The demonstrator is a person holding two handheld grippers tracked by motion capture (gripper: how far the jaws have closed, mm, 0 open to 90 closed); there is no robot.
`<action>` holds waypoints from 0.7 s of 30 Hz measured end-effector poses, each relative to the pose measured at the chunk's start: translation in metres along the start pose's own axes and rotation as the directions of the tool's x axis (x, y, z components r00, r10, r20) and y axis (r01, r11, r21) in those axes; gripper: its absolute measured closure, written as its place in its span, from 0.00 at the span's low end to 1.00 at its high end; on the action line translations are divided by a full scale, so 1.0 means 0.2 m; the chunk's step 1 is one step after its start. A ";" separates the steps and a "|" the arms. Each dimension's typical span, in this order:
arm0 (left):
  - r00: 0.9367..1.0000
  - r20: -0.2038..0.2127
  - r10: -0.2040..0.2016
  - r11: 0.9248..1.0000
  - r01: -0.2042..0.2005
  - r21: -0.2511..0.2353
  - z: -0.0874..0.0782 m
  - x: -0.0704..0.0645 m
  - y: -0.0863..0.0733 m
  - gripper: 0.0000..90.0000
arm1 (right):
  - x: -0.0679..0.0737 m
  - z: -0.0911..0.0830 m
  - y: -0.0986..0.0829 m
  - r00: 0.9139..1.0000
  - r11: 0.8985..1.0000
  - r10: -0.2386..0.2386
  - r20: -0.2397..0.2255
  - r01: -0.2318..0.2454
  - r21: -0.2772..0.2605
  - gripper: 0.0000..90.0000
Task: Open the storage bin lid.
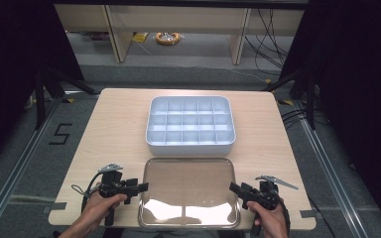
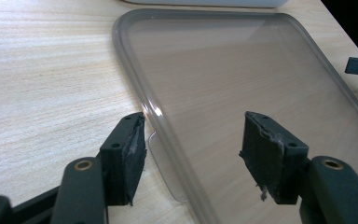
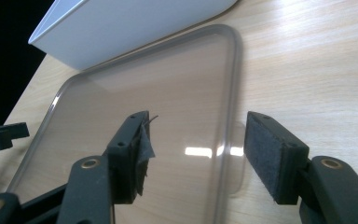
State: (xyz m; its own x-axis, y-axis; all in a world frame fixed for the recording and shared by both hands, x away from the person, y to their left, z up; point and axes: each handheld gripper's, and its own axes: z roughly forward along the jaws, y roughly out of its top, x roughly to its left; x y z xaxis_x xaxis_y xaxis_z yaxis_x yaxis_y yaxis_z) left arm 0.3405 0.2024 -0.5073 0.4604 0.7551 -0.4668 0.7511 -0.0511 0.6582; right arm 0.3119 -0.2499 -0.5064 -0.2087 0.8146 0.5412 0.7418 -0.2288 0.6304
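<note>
A pale wood-grain table (image 1: pixel 114 129) with rounded corners carries a white plastic box (image 1: pixel 190 124), rectangular with rounded corners and split by thin walls into a grid of small compartments; it sits at the centre, toward 12 o'clock. Just beside it, at 6 o'clock near the person's edge, lies a clear glossy lid (image 1: pixel 189 191), a flat rounded rectangle with a raised rim that throws back bright glare. The left gripper (image 1: pixel 140 187) rests at about 7 o'clock, its jaws spread wide astride the lid's left rim, with worn, frayed dark pads (image 2: pixel 133 156) touching nothing. The right gripper (image 1: pixel 234 188) sits at about 5 o'clock, jaws likewise parted across the right rim, a torn scrap hanging off one of its pads (image 3: pixel 142 149). Each hand (image 1: pixel 101 203) wraps a handle at the table edge. Beyond the table at 12 o'clock stand wooden furniture legs, loose cables and a yellow ring-shaped thing (image 1: pixel 167 37), too small to identify. The box's compartments look bare, though the near wall hides the front row's floor.
</note>
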 end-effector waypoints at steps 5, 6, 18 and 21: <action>1.000 0.004 0.004 1.000 -0.004 -0.014 -0.02 0.00 0.00 0.42 | 0.02 -0.01 0.00 1.000 1.000 0.011 -0.020 -0.011 -0.001 0.46; 1.000 0.008 0.005 1.000 -0.005 -0.016 -0.02 -0.01 0.00 0.42 | 0.01 -0.01 0.01 1.000 1.000 0.004 -0.017 -0.004 -0.013 0.46; 0.999 -0.008 0.040 0.999 -0.040 -0.019 -0.03 0.01 0.02 0.36 | 0.01 -0.01 0.04 0.998 0.998 -0.057 0.016 0.058 -0.040 0.38; 0.999 -0.012 0.032 0.999 -0.032 -0.026 -0.03 0.01 0.02 0.34 | 0.01 -0.01 0.04 0.997 0.995 -0.077 0.024 0.079 -0.059 0.36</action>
State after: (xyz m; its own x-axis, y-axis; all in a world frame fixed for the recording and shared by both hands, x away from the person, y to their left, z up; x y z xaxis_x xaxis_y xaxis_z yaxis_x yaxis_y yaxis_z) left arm 0.3409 0.2078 -0.5015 0.4780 0.7611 -0.4385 0.7237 -0.0583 0.6877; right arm 0.3165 -0.2515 -0.5002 -0.2502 0.8422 0.4775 0.6843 -0.1951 0.7026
